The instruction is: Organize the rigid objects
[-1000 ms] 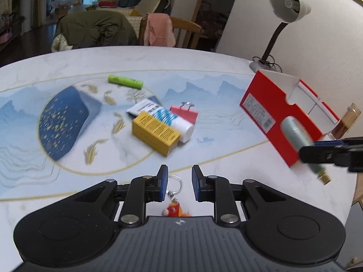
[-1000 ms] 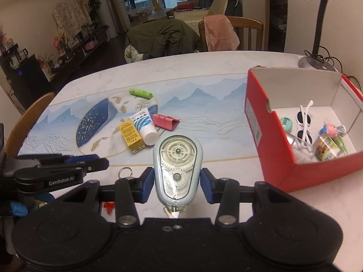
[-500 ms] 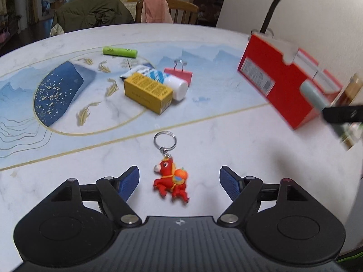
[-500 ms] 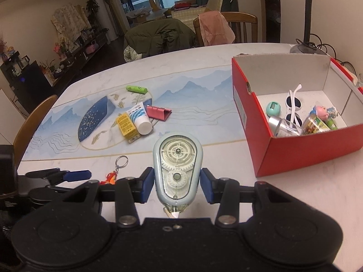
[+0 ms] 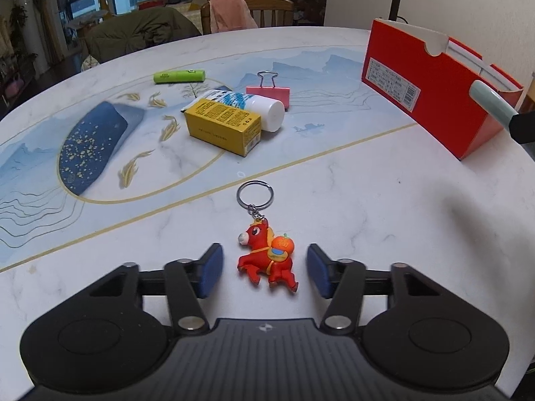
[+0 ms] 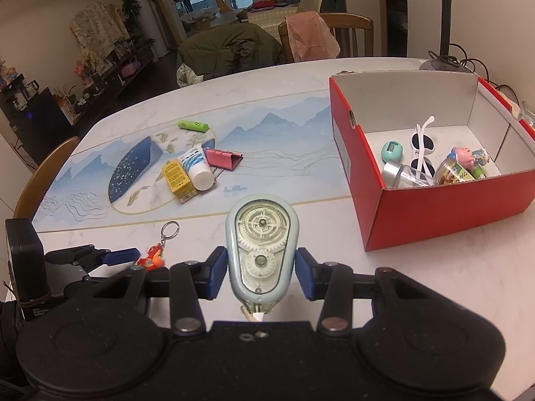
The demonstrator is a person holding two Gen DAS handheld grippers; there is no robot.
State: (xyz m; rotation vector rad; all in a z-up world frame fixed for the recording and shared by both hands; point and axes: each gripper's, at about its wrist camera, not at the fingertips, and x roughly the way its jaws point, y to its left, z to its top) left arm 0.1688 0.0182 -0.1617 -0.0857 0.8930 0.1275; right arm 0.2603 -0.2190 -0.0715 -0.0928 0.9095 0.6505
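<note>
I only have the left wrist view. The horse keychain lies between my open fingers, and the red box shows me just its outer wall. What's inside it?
Observer: The red box already holds white sunglasses, a teal round item, a pig figure and a small jar.
Operator: What is the right tool carrying?
Observer: The right tool is shut on a correction tape dispenser.
Operator: Is it over the box?
Observer: No, it appears short of the box, over the table.

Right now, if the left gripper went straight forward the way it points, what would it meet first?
Probably the red horse keychain, lying on the table between the open fingers of the left gripper. Its height above the table is unclear.
</note>
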